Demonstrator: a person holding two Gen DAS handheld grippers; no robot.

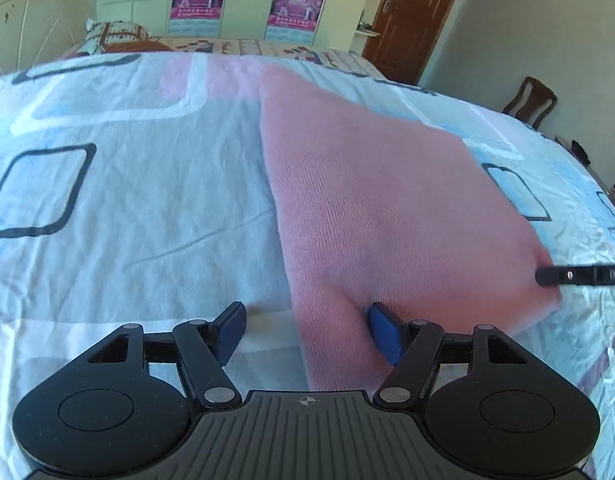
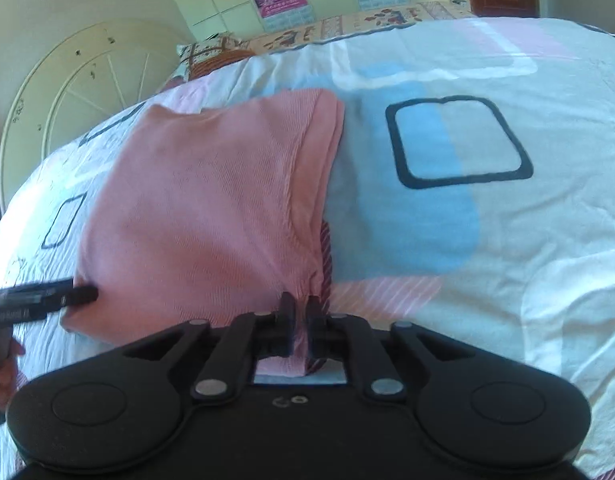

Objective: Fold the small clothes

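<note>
Now the right tool [image 2: 301,312] is clamped on the pink garment's [image 2: 203,208] near corner on the bed [image 2: 507,260]; the left tool [image 1: 305,330] gapes over the other corner. Mid-fold: next, left must pinch.

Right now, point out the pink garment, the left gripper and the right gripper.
pink garment [image 1: 387,208], left wrist view, middle of the fabric.
left gripper [image 1: 307,328], left wrist view, between open fingertips.
right gripper [image 2: 301,306], right wrist view, between shut fingertips.

A: Bright, soft daylight; bedsheet [image 1: 127,208] ahead of the gripper washes pale, shadows faint.
B: Fisheye bends edges, corners vignetted black. Pink cloth [image 2: 203,208] slightly soft, right view hazier.
</note>
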